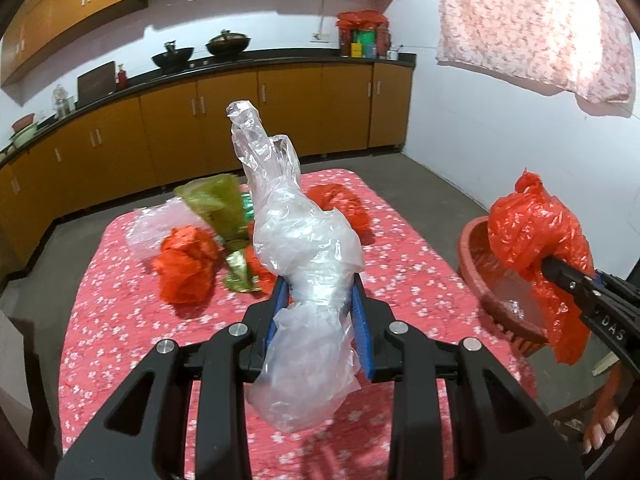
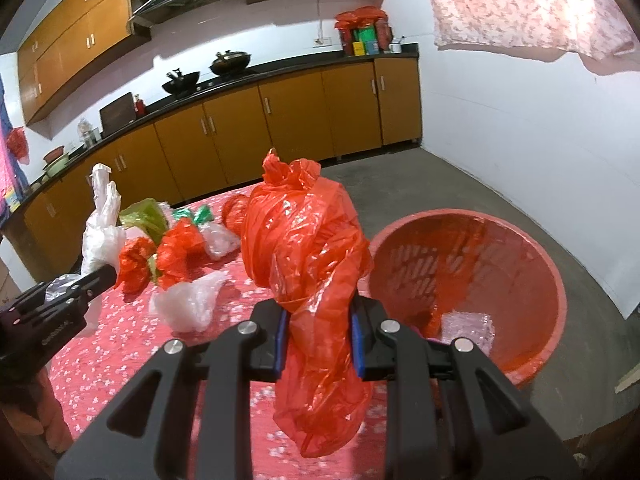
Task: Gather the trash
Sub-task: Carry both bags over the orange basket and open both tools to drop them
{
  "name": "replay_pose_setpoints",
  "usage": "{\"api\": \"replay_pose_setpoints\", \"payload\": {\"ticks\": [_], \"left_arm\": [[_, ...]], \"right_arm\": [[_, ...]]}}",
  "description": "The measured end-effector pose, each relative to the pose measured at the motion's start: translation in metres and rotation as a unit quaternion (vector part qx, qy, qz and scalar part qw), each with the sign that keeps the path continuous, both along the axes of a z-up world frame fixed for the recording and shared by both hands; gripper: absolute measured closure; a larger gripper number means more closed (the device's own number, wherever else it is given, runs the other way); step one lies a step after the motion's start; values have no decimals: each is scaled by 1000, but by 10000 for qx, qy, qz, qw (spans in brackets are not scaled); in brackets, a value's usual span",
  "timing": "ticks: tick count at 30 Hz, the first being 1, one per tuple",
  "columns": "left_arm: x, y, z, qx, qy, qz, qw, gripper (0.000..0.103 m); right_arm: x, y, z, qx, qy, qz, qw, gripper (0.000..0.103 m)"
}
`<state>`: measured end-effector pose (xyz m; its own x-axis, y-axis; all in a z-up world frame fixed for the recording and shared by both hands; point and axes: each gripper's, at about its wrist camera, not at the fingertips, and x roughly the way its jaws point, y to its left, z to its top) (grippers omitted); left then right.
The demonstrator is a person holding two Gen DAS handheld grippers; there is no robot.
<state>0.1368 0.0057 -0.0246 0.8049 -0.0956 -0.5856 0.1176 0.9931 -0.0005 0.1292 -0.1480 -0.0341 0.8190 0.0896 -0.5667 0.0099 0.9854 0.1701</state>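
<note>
Red bag [image 2: 308, 240] clamped, clear bag [image 1: 304, 248] too.

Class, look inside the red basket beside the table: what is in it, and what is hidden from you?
Inside the red basket, one crumpled clear plastic wrapper lies at the bottom. The near part of the floor is covered by the right gripper and its red plastic bag.

red basket [image 2: 552, 280] mouth open, crumpled bags [image 1: 186, 264] crowding table [image 1: 400, 272] middle
</note>
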Motion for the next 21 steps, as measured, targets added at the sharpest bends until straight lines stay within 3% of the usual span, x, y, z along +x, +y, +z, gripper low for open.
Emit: {"api": "replay_pose_setpoints", "payload": {"ticks": [21], "left_arm": [[21,-106,-16,3,213,-1188,9927,72]], "right_arm": [[4,-101,-25,116,214,-1083,9938,78]]}}
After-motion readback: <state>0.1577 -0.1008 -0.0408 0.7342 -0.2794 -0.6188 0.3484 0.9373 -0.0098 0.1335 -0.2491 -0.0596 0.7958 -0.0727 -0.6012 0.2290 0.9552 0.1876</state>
